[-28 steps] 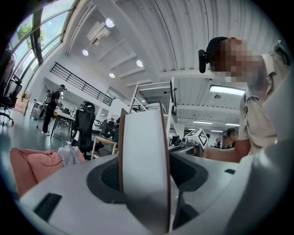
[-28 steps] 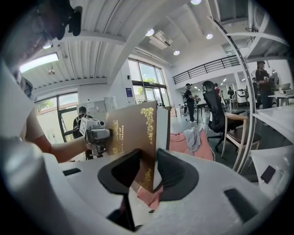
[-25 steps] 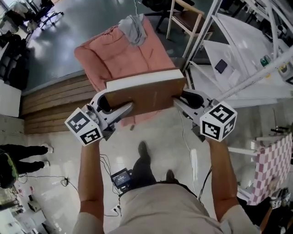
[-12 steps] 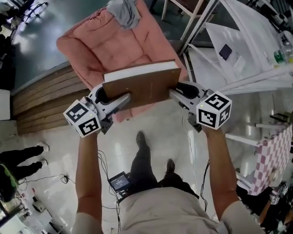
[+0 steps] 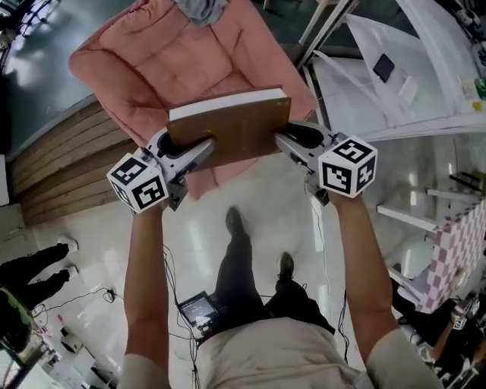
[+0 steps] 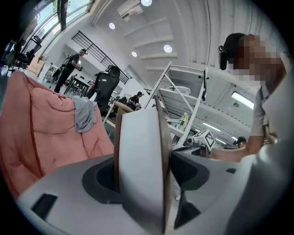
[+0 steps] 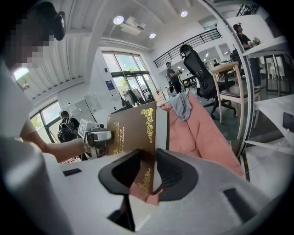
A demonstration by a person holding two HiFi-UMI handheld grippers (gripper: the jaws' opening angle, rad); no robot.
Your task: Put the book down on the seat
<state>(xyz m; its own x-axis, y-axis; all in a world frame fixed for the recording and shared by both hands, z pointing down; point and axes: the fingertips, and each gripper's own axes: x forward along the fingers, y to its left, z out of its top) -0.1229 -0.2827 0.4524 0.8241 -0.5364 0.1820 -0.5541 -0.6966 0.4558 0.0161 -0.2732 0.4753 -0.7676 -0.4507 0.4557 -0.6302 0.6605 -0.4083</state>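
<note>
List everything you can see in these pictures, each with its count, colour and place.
book: one, brown cover with white pages, held up near the seat
seat: one, pink, ahead of the person
cloth: one, grey, on the seat's back
checkered cloth: one, pink and white, far right
left gripper: one, grey, jaws opening, book's left end between them
right gripper: one, grey, clamping the book's right end
arms: two, bare, behind the grippers

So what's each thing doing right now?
Brown hardcover book: closed, held up by both grippers.
Left gripper: fingers on the book, opening.
Right gripper: fingers on the book, closing.
Pink padded armchair: book not on it yet.
Grey cloth: draped on the chairback.
</note>
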